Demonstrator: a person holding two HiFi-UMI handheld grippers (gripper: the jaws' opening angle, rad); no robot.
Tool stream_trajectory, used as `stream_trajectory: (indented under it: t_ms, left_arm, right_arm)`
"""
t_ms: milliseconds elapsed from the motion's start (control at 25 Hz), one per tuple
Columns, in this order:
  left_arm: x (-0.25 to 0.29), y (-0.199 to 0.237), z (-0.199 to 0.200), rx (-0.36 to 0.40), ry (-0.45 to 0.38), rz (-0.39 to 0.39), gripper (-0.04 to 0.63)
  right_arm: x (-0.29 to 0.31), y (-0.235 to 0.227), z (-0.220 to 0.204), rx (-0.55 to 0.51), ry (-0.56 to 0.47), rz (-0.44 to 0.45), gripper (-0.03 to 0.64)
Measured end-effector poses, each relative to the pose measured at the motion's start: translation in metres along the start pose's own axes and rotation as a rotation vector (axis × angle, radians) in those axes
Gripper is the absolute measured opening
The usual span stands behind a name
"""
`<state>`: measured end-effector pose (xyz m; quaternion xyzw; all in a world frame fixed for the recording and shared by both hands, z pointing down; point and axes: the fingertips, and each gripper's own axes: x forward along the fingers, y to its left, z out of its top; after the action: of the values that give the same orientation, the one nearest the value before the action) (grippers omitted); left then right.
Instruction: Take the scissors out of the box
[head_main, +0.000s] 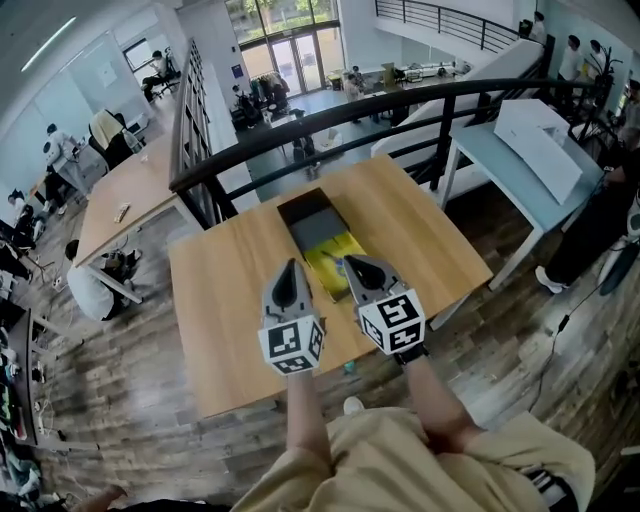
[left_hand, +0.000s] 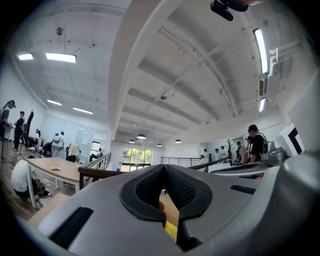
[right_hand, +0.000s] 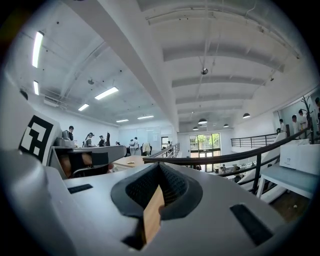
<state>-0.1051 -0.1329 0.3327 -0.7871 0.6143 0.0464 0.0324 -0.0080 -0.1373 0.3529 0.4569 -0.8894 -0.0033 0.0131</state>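
Observation:
An open dark box (head_main: 287, 214) lies lengthwise in the middle of the wooden table (head_main: 220, 300). Its far half looks dark grey and its near half is filled with something yellow (head_main: 333, 256). I cannot make out scissors in it. My left gripper (head_main: 291, 267) hovers over the table just left of the box's near end, jaws together and empty. My right gripper (head_main: 353, 263) hangs over the box's near right corner, also shut on nothing. In the left gripper view the closed jaws (left_hand: 163, 168) point level across the room; the right gripper (right_hand: 159, 166) does the same.
A black railing (head_main: 330, 112) runs just behind the table's far edge. A pale table (head_main: 490, 150) with a white box (head_main: 540, 140) stands to the right. A small green object (head_main: 348, 367) lies at the table's near edge. People stand at the far right.

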Motion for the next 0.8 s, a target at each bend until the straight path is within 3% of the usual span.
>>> stream_trajectory:
  t_ms: [160, 360, 800]
  left_arm:
    - [0.033, 0.03, -0.008, 0.008, 0.014, -0.033, 0.002]
    - [0.069, 0.052, -0.038, -0.023, 0.055, -0.025, 0.002]
    - [0.158, 0.083, -0.131, -0.067, 0.228, 0.011, 0.002]
  right_arm:
    - [0.05, -0.002, 0.002, 0.013, -0.004, 0.0, 0.011]
    - [0.091, -0.015, -0.026, 0.019, 0.06, 0.014, 0.011]
    - [0.186, -0.075, -0.122, 0.038, 0.324, 0.086, 0.011]
